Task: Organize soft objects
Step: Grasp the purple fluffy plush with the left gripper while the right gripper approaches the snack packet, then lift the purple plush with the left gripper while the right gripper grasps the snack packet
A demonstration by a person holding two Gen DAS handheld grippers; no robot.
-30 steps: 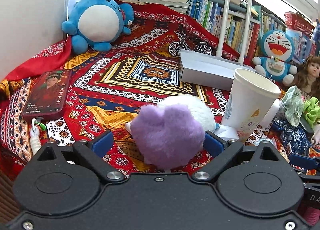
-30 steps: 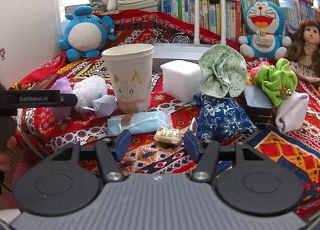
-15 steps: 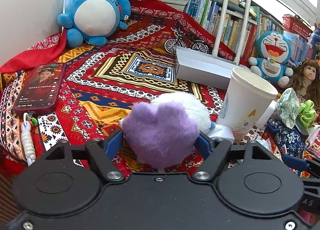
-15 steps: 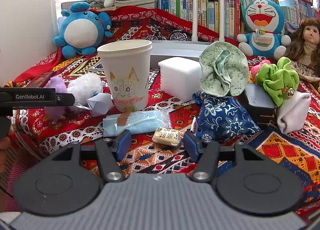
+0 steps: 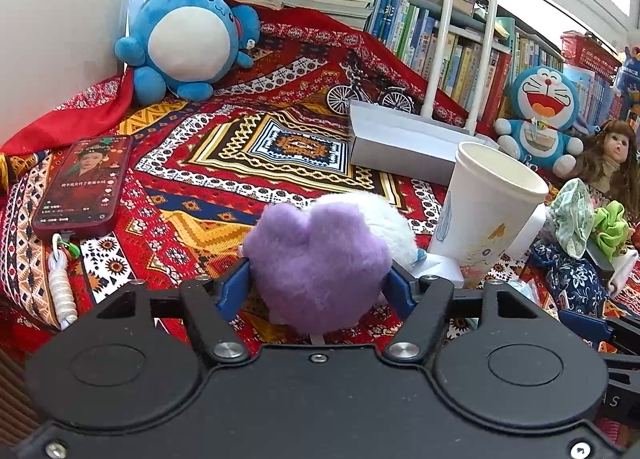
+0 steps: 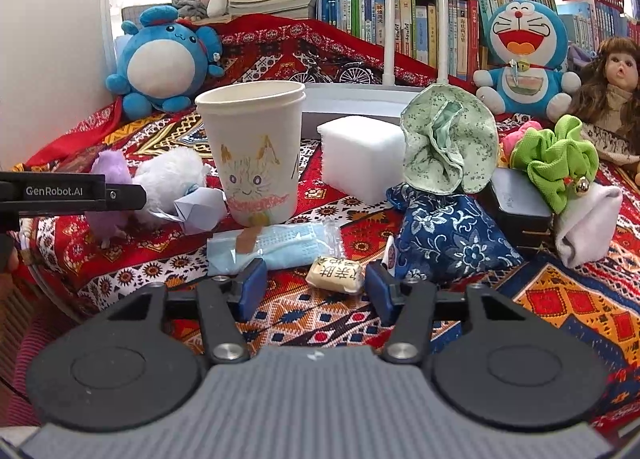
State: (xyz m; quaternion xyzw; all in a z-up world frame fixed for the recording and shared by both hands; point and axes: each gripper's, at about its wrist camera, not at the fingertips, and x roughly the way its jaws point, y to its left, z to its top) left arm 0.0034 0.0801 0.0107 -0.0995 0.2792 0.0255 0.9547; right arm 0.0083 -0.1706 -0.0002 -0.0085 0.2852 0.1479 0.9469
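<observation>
Purple pom-pom (image 5: 318,273) sits on the patterned cloth (image 5: 188,227) between the blue pads of the left gripper (image 5: 318,291); pads touch its fluff on both sides, so the jaws are closed on it, grip looks light. White pom-pom (image 5: 372,215) touches it just behind; paper cup (image 5: 486,215) stands near, to the right. Judgement: squeeze until the fluff compresses, lift straight up, keep clear of the cup. Right gripper (image 6: 312,287) hovers with jaws wide, empty, a wrapped candy (image 6: 335,280) between its pads.
</observation>
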